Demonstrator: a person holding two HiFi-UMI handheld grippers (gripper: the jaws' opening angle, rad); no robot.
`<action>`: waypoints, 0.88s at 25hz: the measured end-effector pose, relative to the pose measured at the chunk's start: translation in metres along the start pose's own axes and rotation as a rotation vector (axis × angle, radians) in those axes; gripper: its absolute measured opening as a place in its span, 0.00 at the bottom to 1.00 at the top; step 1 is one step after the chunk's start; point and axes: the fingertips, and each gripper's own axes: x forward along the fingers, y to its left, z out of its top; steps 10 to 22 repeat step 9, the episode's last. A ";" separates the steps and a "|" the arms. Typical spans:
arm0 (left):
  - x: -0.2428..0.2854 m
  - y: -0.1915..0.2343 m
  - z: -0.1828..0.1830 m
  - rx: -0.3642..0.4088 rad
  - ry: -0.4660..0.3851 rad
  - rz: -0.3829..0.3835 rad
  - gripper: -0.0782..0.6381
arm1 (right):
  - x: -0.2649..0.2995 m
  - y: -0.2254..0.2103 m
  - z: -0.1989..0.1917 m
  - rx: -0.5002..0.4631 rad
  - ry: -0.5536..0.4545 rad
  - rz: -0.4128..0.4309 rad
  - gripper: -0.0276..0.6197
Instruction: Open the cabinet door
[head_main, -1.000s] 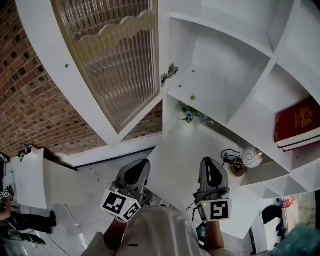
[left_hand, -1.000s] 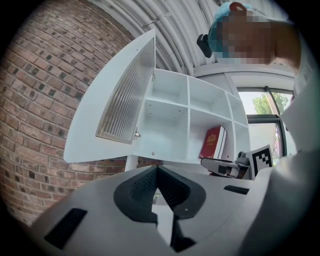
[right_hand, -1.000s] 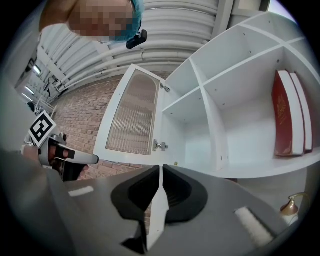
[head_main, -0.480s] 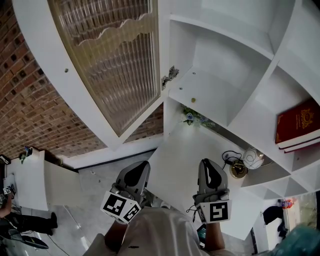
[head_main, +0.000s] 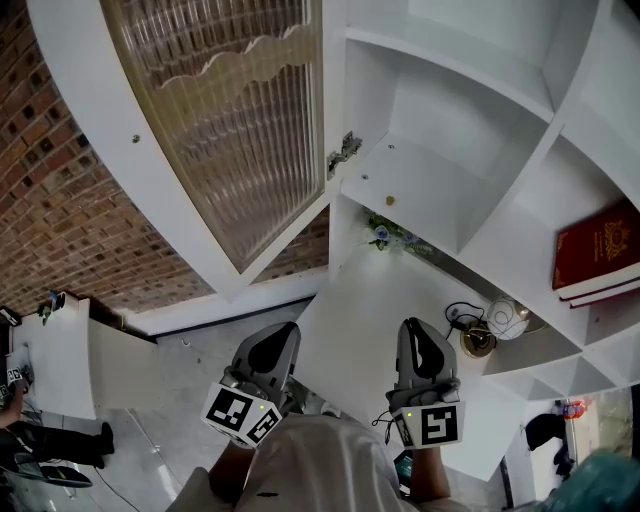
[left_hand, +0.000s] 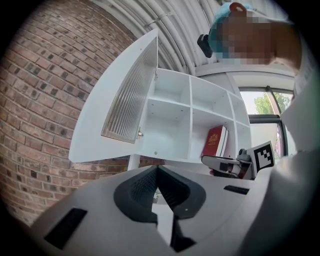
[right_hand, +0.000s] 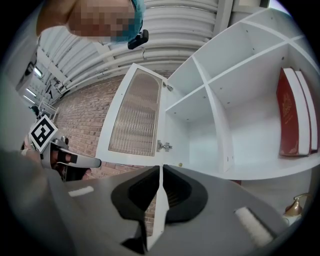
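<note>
Almost nothing has moved in the last second: the cabinet door (head_main: 215, 130) stays swung wide open at 11 o'clock, so the job looks done. The left gripper (head_main: 272, 345) and right gripper (head_main: 420, 342) wait at 6 o'clock, both clenched on nothing. The door is smooth white, with bumpy ribbed glass and a shiny metal hinge (head_main: 345, 150)
</note>
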 end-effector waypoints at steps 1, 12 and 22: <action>0.000 0.000 0.000 0.000 0.000 0.000 0.12 | 0.000 0.000 -0.002 0.006 0.011 -0.002 0.07; 0.000 -0.001 -0.001 0.000 0.003 0.003 0.12 | 0.000 0.000 0.005 0.037 -0.028 0.008 0.07; 0.000 -0.001 -0.001 0.000 0.003 0.003 0.12 | 0.000 0.000 0.005 0.037 -0.028 0.008 0.07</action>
